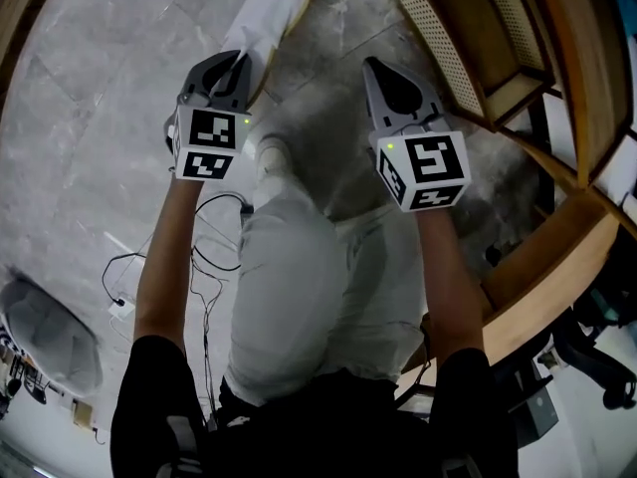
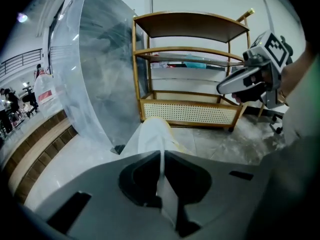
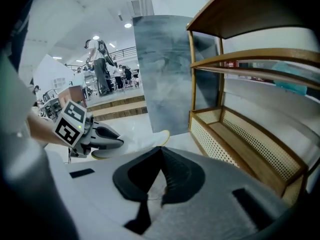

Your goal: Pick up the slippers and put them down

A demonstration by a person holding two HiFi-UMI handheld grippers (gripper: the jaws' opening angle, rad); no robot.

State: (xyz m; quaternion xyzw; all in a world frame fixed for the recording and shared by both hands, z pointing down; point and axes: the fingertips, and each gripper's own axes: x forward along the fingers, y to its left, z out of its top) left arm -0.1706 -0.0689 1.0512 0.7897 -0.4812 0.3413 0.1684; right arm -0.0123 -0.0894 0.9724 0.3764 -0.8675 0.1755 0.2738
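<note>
A white slipper (image 1: 275, 13) with a yellowish sole hangs over the grey marble floor, toe pointing away from me. My left gripper (image 1: 237, 66) is shut on its near edge. In the left gripper view the thin white edge runs between the closed jaws (image 2: 161, 153) and the slipper (image 2: 152, 134) stretches out ahead. My right gripper (image 1: 371, 64) is level with it to the right, jaws together with nothing in them (image 3: 160, 148). The right gripper view shows the slipper (image 3: 150, 140) and the left gripper (image 3: 119, 143) off to its left.
A wooden shelf rack (image 1: 498, 68) with a cane-panelled bottom tier (image 2: 187, 113) stands close on the right. A tall grey marbled panel (image 2: 100, 69) leans beside it. My legs in pale trousers (image 1: 299, 287) fill the middle, and cables (image 1: 199, 257) lie on the floor at left.
</note>
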